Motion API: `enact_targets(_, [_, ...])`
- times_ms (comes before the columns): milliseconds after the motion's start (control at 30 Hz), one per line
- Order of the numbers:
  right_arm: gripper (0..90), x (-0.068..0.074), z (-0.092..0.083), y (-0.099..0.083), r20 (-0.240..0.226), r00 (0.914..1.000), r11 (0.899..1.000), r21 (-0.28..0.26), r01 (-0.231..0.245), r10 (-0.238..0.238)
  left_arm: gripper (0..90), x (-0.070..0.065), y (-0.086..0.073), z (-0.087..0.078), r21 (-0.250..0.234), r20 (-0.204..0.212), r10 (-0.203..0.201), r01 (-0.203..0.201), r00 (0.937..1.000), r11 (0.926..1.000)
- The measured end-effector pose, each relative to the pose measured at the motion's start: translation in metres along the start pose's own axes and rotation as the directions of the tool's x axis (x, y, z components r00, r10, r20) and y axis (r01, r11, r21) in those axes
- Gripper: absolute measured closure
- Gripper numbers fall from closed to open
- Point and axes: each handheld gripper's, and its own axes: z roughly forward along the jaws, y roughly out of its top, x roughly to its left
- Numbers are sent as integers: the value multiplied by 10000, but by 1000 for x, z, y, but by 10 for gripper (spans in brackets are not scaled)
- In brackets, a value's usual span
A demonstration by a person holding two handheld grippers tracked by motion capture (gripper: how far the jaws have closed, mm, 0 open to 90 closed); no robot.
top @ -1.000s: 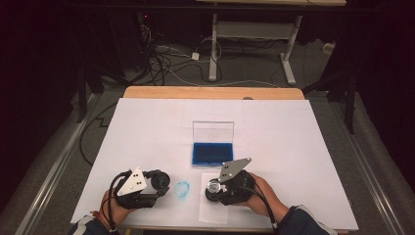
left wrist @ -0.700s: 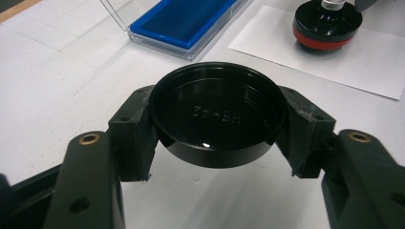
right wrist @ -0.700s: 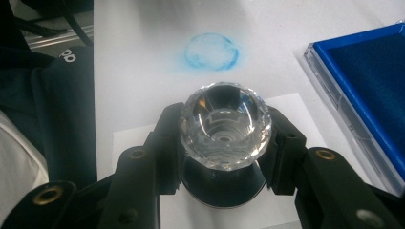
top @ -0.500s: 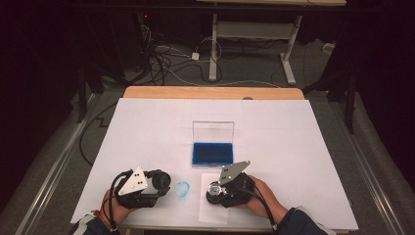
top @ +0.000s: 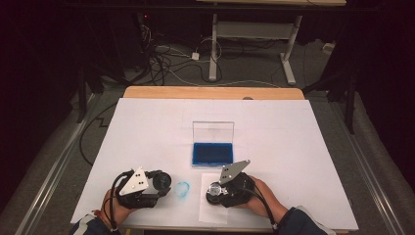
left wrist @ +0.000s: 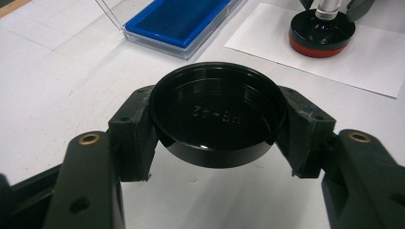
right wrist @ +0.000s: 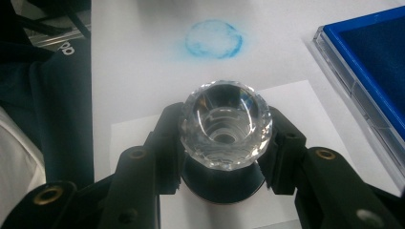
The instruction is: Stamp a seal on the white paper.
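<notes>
My left gripper (left wrist: 217,125) is shut on a round black cap (left wrist: 217,112), open side up, just above the white table; in the high view this gripper (top: 164,182) sits near the front left edge. My right gripper (right wrist: 224,140) is shut on a stamp (right wrist: 225,123) with a faceted clear knob, its pads closed beneath the knob. The stamp's black and red base (left wrist: 321,36) stands on a white paper sheet (left wrist: 363,62). In the high view the right gripper (top: 215,190) and stamp (top: 214,187) are at front centre.
An open clear case with a blue ink pad (top: 212,152) lies just behind the grippers, its lid (top: 213,131) upright. A round blue smudge (top: 182,190) marks the table between the grippers. The table's front edge is close under both hands.
</notes>
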Motion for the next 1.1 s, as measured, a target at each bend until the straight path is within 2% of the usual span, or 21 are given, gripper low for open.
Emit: enact_targets(1100, [576,0,1,-1,1,10000,10000,-29,-41,41,365,0,0,1,49,100,30,-31,9999,10000])
